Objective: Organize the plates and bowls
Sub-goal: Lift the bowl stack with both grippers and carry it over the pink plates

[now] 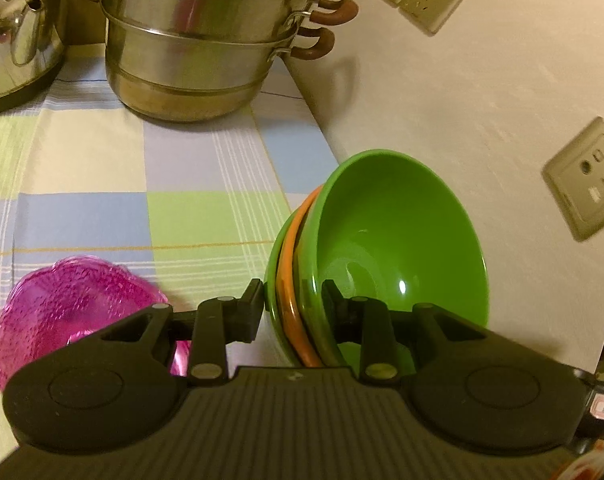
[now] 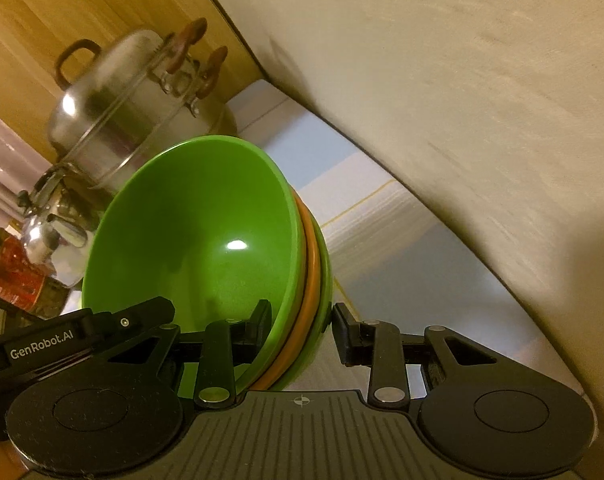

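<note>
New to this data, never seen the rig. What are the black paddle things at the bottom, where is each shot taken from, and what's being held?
No robot arm here: a person holds a two-finger gripper in each hand, and each gripper carries a fisheye camera looking forward along its fingers. The black shapes at the bottom are the gripper's own body and linkages.

One picture is the left gripper's view, the other the right gripper's.

Each is clamped on the rim of the same stack of nested bowls, from opposite sides: green inside, an orange rim between green ones. The stack looks tilted on edge.

Below is a checked tablecloth beside a wall. On it stand a stacked steel steamer pot and a kettle. A pink translucent dish lies at the lower left of the left view.
</note>
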Demonstrator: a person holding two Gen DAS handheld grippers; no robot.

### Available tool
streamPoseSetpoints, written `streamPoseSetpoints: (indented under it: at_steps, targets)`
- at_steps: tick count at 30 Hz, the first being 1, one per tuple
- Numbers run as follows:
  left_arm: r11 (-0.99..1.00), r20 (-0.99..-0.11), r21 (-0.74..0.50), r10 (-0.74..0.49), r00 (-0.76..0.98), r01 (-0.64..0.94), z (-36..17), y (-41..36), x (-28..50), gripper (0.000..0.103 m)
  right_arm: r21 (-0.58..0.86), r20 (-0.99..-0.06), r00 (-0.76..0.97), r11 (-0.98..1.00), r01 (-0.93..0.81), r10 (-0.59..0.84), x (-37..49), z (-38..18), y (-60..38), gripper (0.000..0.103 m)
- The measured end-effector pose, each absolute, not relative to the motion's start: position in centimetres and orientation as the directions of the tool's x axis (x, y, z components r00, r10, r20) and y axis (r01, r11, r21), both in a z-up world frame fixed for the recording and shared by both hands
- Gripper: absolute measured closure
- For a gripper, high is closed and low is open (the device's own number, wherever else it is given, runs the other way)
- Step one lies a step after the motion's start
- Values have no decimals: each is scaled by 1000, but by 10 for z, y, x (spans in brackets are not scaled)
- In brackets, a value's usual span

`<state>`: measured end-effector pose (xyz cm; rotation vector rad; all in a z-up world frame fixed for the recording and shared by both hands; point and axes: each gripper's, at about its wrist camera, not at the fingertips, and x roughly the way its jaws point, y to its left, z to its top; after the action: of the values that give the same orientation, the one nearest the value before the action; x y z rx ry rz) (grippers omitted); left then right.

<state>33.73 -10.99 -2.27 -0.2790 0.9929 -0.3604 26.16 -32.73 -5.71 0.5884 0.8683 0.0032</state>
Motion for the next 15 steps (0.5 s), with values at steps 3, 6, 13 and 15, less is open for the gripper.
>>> streamPoseSetpoints:
  at_steps: [3,6,13,15]
  targets:
    - [907,-761,-384,-416,499,170,-14,-108,322,76,487,-711,662,844,223,235,248,-49,-326,70]
    - [908,-759,-384,-414,503,168,-7,-105,309,76,487,-709,664,846,217,238,236,-42,-324,70]
    - [911,-752,-384,-404,521,151,9,-90,283,76,483,-704,665,854,193,248,211,-28,-311,70]
    - [912,-750,-384,-399,528,144,12,-84,276,76,484,-701,667,855,184,253,205,-24,-306,70]
